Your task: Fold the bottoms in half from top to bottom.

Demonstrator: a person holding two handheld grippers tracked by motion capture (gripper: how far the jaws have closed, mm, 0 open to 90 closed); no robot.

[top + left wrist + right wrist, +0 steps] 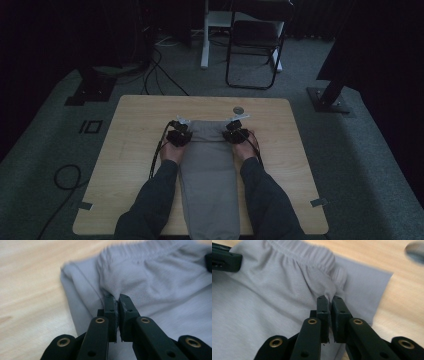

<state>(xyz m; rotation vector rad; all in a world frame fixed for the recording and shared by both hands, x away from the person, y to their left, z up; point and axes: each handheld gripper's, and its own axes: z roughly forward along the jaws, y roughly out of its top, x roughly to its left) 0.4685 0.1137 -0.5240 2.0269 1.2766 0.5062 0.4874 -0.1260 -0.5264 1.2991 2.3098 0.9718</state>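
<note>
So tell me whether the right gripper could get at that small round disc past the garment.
Probably not as things stand: the right gripper is shut on the grey garment. The disc lies just beyond it on bare table, unobstructed, once the cloth is released.

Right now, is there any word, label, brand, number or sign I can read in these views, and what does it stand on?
None can be read.
Grey garment: plain fabric with an elastic waistband, no tag or print in sight.
Small round object on the table: too small and dim to tell any marking.
Square outline on the floor: a shape, no letters.
</note>
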